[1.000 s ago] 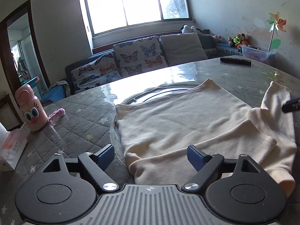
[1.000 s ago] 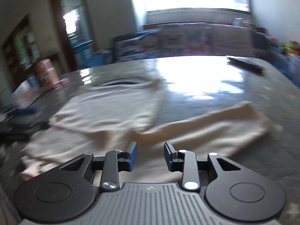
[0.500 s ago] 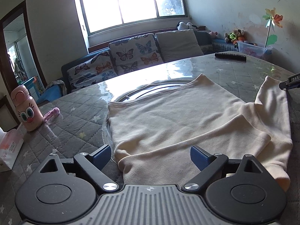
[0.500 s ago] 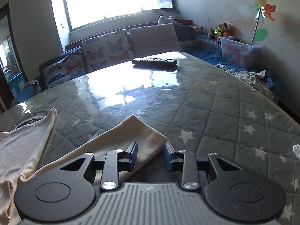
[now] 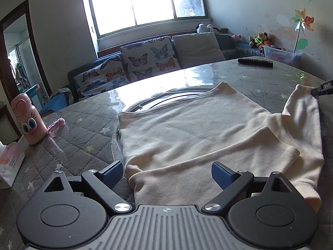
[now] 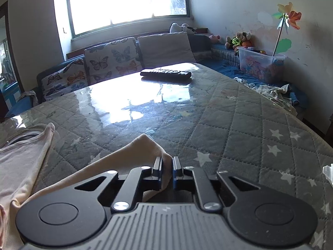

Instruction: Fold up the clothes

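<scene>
Right gripper (image 6: 166, 169) has pinched soft cream sleeve (image 6: 133, 152) (left's jaws wide).

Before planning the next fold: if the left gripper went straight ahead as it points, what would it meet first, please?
Most likely the cream garment, whose folded sleeve already lies between the open left gripper; height above the cloth is unclear.

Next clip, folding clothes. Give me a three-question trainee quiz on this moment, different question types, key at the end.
1. True or false: the right gripper has its fingers closed on a sleeve end of the cream shirt.
2. Multiple choice: the left gripper is A) clamped on the hem, B) open above the shirt's near edge, C) out of view.
3. Fill in: the black object at the table's far edge is a ____.

Key: 1 true; 2 B; 3 remote control.
</scene>
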The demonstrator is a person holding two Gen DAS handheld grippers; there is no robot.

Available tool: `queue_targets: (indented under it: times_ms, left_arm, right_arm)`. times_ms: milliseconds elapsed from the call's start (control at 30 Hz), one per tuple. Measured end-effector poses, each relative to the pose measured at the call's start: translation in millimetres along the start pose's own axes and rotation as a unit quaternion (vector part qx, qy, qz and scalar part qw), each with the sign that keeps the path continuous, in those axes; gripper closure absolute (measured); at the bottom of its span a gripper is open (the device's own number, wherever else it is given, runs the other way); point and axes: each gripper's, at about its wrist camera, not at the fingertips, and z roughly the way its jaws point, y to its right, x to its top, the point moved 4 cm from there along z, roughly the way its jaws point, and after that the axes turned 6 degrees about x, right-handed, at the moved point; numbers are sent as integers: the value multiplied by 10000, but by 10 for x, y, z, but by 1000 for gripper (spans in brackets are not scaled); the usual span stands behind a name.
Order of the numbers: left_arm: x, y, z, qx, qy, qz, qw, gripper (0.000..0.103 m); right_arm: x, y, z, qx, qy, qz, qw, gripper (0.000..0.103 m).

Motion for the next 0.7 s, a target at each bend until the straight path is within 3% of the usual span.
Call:
queue_targets:
  times_ms: [167, 367, 633, 700]
  left_arm:
    - [0, 30, 5, -43, 5, 9, 10000, 8]
    - [-7, 26, -23, -44, 27, 14, 10000, 7]
    - [-23, -145, -78, 91, 90, -159, 9998, 7]
    - [-38, -175, -96, 102, 107, -185, 9997, 7]
  right_arm:
    - [85, 59, -175, 7, 187, -50, 9998, 96]
    - [61, 130, -188, -74, 94, -41, 9999, 96]
    - [251, -131, -564, 257, 453, -205, 9984, 96]
    - [320, -298, -729, 510, 551, -302, 9967, 96]
